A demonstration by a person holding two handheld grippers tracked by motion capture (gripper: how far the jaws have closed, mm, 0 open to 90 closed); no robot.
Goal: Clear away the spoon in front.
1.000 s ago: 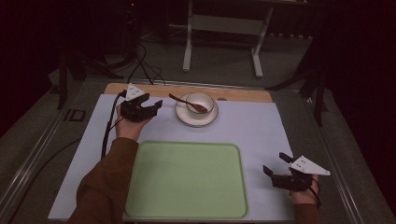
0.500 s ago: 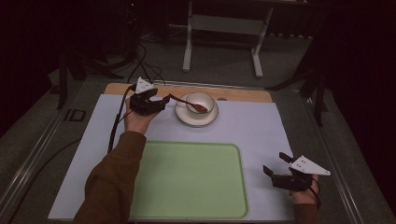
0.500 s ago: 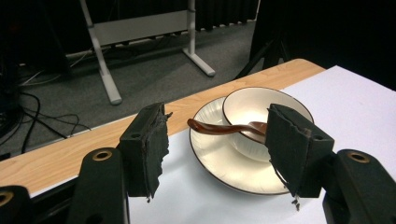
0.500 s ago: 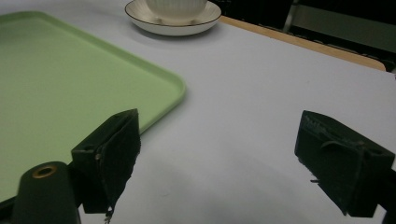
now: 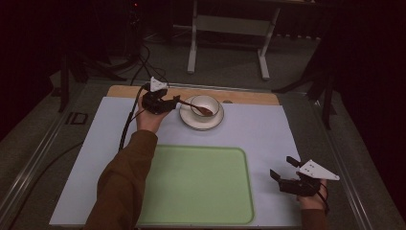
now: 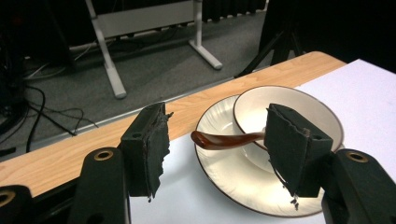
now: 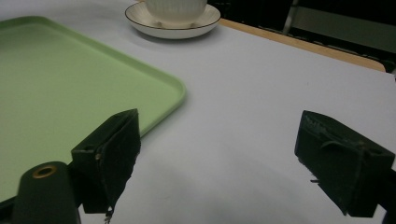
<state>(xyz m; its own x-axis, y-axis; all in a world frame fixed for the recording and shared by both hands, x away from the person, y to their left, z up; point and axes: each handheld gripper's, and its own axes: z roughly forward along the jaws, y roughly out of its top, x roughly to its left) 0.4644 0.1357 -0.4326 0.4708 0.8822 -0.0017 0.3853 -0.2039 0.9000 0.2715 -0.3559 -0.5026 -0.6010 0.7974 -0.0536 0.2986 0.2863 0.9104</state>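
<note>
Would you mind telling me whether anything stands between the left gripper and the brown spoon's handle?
Nothing visible does. The left gripper is open, and the spoon handle juts over the saucer rim toward the gap between its jaws, with bare table before it.

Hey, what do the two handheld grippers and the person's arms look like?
Both the left gripper and right gripper are black, with chunky rough-edged pads and a grey three-cornered plate on top. A black cable trails from the left one. The left arm wears a brown sleeve.
</note>
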